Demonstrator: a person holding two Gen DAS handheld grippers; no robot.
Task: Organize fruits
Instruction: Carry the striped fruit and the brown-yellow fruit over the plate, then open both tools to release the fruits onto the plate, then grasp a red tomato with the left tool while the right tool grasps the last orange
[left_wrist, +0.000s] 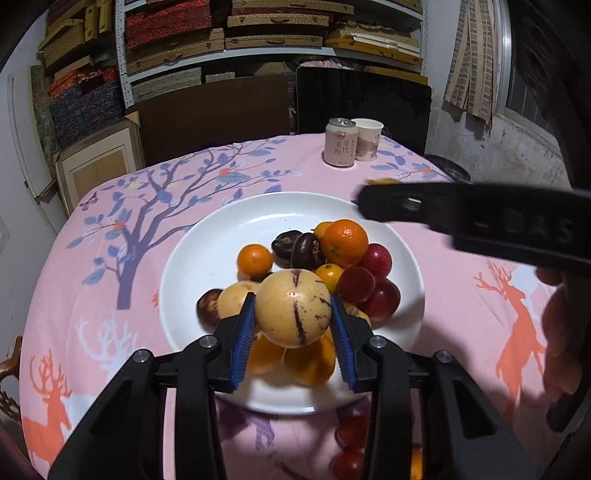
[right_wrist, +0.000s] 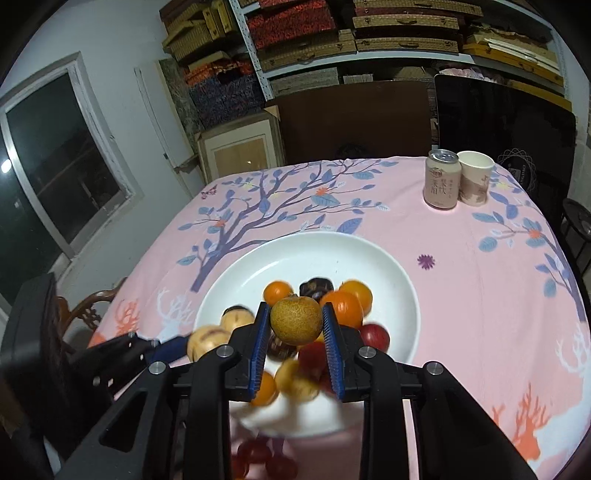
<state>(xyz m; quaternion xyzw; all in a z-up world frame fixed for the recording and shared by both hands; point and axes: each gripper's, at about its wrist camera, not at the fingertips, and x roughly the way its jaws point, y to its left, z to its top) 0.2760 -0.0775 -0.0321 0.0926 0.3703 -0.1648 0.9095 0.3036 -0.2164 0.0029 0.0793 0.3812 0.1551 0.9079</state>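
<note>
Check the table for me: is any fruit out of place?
Yes. A few red fruits lie on the pink tablecloth just off the near rim of the white plate, while the other fruit is piled on it.

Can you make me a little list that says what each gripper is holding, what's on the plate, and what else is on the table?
left gripper: shut on a pale yellow melon with purple stripes
right gripper: shut on a brownish-yellow round fruit
plate: white, piled with oranges, red fruits and dark chestnut-like ones
table: pink tablecloth with trees and deer
far corner: drink can beside paper cup
</note>
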